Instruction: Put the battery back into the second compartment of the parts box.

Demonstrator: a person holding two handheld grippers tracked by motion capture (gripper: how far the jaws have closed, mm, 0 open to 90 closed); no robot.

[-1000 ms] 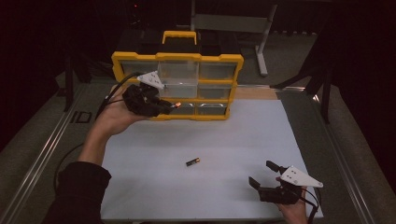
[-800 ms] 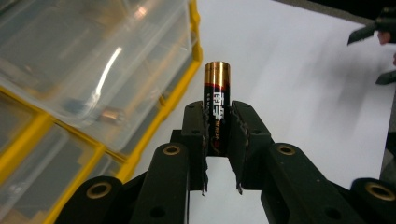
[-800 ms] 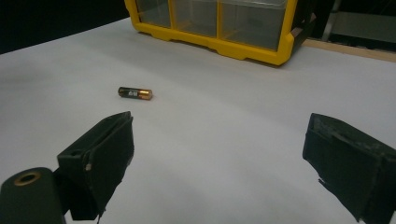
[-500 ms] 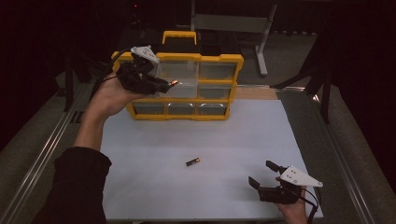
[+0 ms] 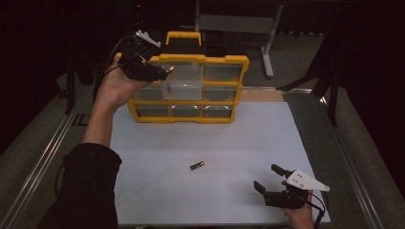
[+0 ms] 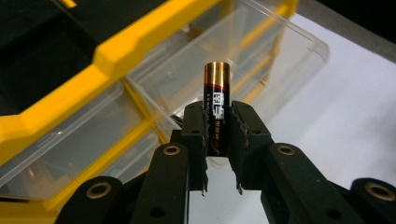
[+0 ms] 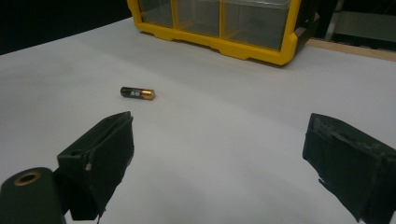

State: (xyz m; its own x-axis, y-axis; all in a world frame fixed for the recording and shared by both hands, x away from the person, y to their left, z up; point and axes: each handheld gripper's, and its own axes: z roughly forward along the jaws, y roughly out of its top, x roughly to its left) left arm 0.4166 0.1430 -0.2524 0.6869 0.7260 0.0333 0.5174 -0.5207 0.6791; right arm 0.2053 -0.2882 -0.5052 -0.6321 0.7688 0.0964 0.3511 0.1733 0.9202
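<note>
1. Battery (image 6: 217, 109) number 1 is clamped between the 2 black jaws of the left tool (image 6: 217, 126). Its gold end sticks up past the jaw tips.
2. In the high view, the left tool (image 5: 152, 72) is held up at the top left corner of the yellow box (image 5: 241, 76). The gold tip of the battery (image 5: 169, 69) points toward the box.
3. The box has small clear drawers. 1 clear drawer (image 5: 181, 82) in the middle sticks out toward the person.
4. In the left tool's view, the held battery is just in front of that clear drawer (image 6: 261, 51).
5. Battery number 2 (image 5: 197, 165) lies flat on the white table (image 5: 248, 138), well apart from the box.
6. The right tool (image 5: 271, 178) sits low near the front right corner of the table. Its jaws are wide apart and hold nothing.
7. In the right tool's view, the loose battery (image 7: 137, 93) lies ahead of the jaws, closer to the left jaw. The yellow box (image 7: 243, 49) stands farther back.
</note>
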